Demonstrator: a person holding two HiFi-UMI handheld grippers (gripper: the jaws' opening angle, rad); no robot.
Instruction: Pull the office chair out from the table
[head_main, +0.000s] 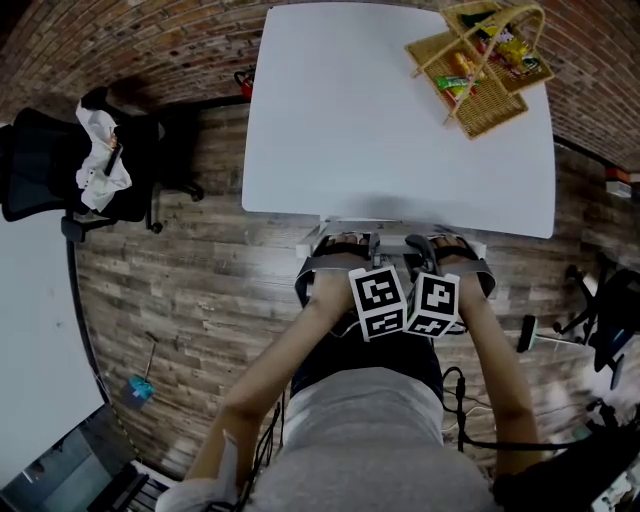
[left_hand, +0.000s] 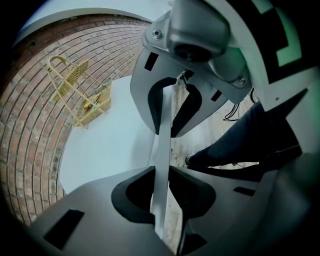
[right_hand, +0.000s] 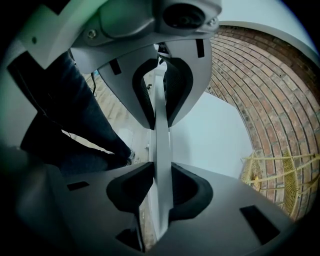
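Note:
The office chair (head_main: 335, 240) is tucked under the near edge of the white table (head_main: 400, 120), and only its backrest top and armrests show. Both grippers stand side by side on the thin grey top edge of the backrest, pointing steeply down. In the left gripper view my left gripper (left_hand: 161, 184) has its pads pressed on that edge (left_hand: 163, 145). My right gripper (right_hand: 161, 182) clamps the same edge (right_hand: 161, 135) a little further along. In the head view the left gripper (head_main: 373, 250) and the right gripper (head_main: 418, 248) almost touch each other.
A wicker basket (head_main: 485, 65) with packets sits on the table's far right corner. A black chair (head_main: 60, 170) with a white cloth stands at the left on the wooden floor. The person's legs are close behind the chair. Cables lie on the floor at the right.

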